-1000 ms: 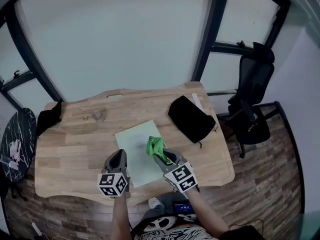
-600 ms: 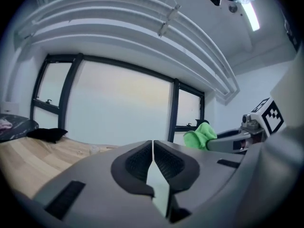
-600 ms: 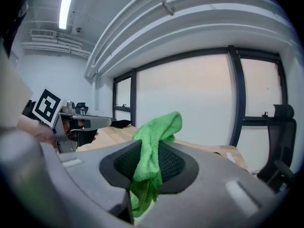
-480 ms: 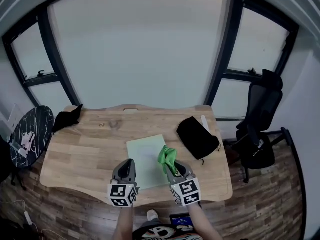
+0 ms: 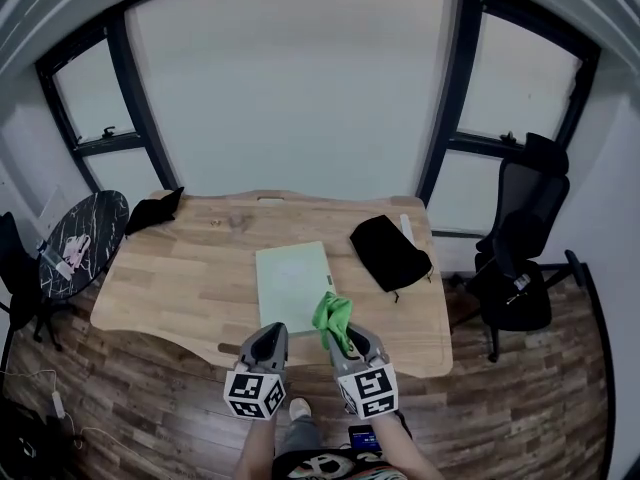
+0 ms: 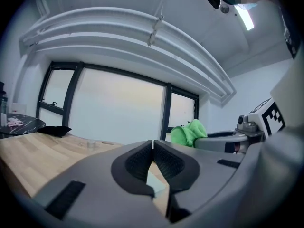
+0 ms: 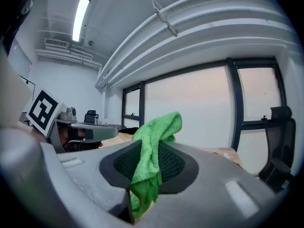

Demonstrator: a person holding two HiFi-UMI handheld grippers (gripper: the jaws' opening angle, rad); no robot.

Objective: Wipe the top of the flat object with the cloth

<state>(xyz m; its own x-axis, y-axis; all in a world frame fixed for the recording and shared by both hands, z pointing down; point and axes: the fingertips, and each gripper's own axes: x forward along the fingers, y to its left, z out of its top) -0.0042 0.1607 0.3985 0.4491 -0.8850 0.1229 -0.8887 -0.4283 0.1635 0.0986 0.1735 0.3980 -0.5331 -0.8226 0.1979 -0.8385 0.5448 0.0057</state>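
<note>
A pale green flat board [image 5: 292, 285] lies on the wooden table [image 5: 180, 278], near its front middle. My right gripper [image 5: 340, 334] is shut on a bright green cloth [image 5: 332, 316], which bunches up above the jaws; the cloth [image 7: 151, 151] fills the gap between the pads in the right gripper view. My left gripper [image 5: 270, 341] is shut with nothing in it, its pads [image 6: 142, 163] meeting. Both grippers hang at the table's front edge, below the board. The cloth [image 6: 187, 132] shows at the right of the left gripper view.
A black pouch [image 5: 388, 251] lies on the table to the right of the board, with a white strip [image 5: 406, 229] behind it. A black cloth [image 5: 154, 211] sits at the back left corner. A black office chair [image 5: 520, 258] stands right, a round dark side table [image 5: 75, 243] left.
Both grippers have drawn back toward the table's front edge, off the board, with the cloth still held. The head view has tilted up and shows more of the room.
</note>
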